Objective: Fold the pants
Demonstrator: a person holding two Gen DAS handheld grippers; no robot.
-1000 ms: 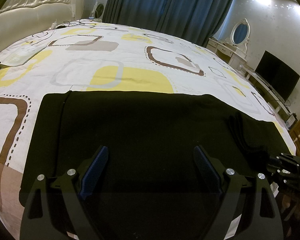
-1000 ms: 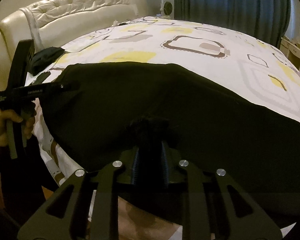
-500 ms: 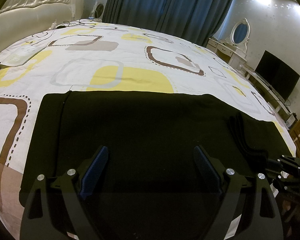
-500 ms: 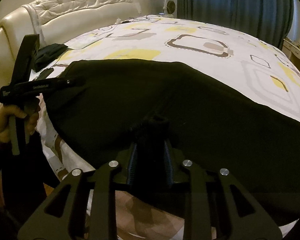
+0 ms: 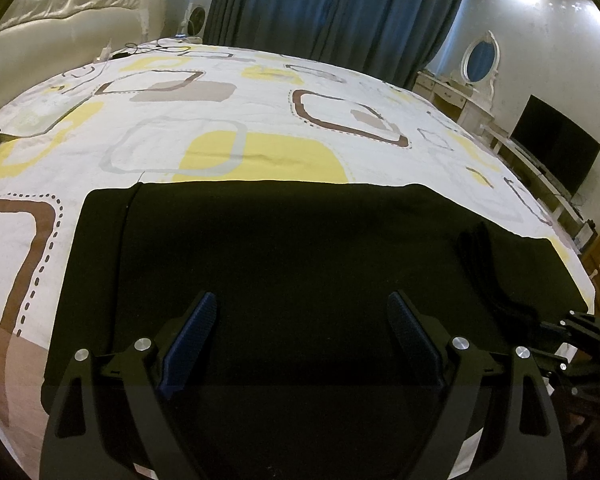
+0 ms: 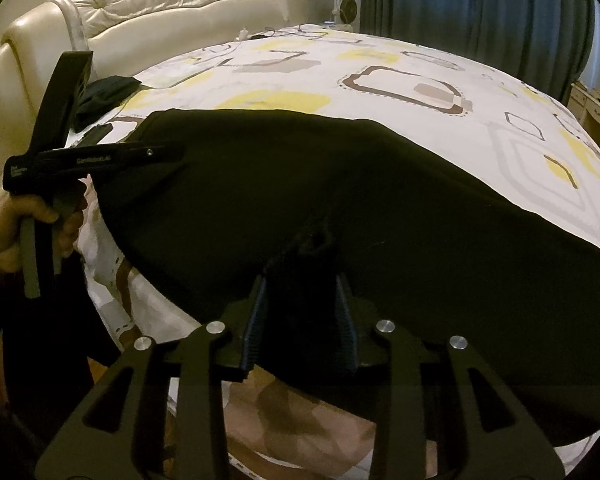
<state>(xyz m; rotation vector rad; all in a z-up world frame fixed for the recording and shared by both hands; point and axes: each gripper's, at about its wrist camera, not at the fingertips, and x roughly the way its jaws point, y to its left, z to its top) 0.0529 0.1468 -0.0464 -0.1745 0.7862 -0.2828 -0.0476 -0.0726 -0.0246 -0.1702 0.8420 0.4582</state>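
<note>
Left wrist view: the black pants (image 5: 300,264) were seen spread flat across the near part of the bed (image 5: 228,120), over a white cover printed with yellow, brown and grey squares. The left gripper (image 5: 302,340) was held above the cloth with its jaws spread wide and nothing between them; its blue pads (image 5: 190,344) were clear of the fabric. At the right edge of this view the right gripper (image 5: 580,336) was seen at a bunched ridge of the pants near the bed's edge. Dark curtains (image 5: 340,4), a mirror (image 5: 480,58) on a dresser and a TV (image 5: 552,146) were visible beyond the bed.

Right wrist view: the pants (image 6: 340,184) lay across the bed (image 6: 380,60), their near edge hanging over the side. The right gripper (image 6: 300,312) had a puckered fold of the cloth between its jaws, which were opening; whether the pads still pressed on the fold could not be told, as the black cloth hid the gap. To the left, the left gripper (image 6: 112,152) was held in a hand (image 6: 4,236) over the far end of the pants. A dark garment (image 6: 104,94) lay near the cream headboard (image 6: 172,4).
</note>
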